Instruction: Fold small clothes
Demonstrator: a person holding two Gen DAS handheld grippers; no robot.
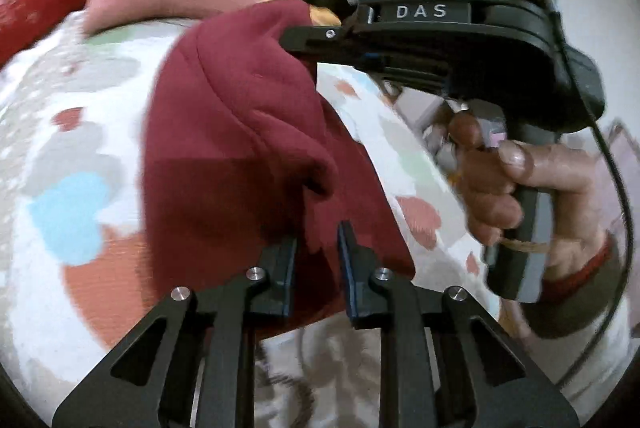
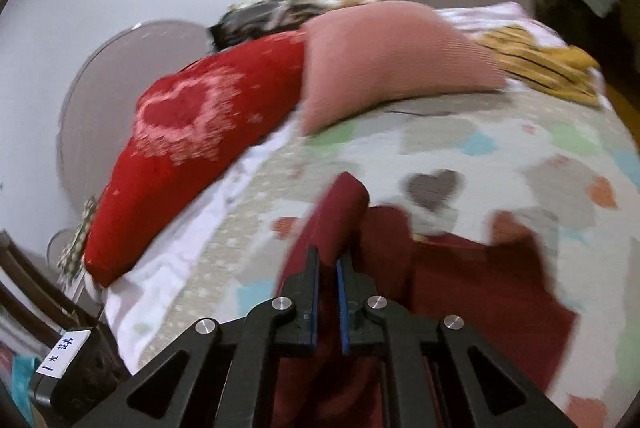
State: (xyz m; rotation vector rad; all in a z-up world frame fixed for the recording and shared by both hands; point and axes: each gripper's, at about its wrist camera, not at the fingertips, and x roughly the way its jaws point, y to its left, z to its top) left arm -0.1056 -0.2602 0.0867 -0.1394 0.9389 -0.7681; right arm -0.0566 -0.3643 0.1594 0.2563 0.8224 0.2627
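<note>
Maroon garment [image 1: 240, 131]: lifted over the heart-print bedspread [image 1: 80, 131], pinched at two spots. Your left gripper [image 1: 316, 260] nips its lower edge, jaws narrowly parted; your right gripper [image 2: 328, 284] clamps a fold. Beyond: pink pillow [image 2: 384, 67], red pillow [image 2: 192, 131].

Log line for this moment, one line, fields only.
stage: mid-fold | left gripper: shut on maroon garment | right gripper: shut on maroon garment | surface: heart-print bedspread
</note>
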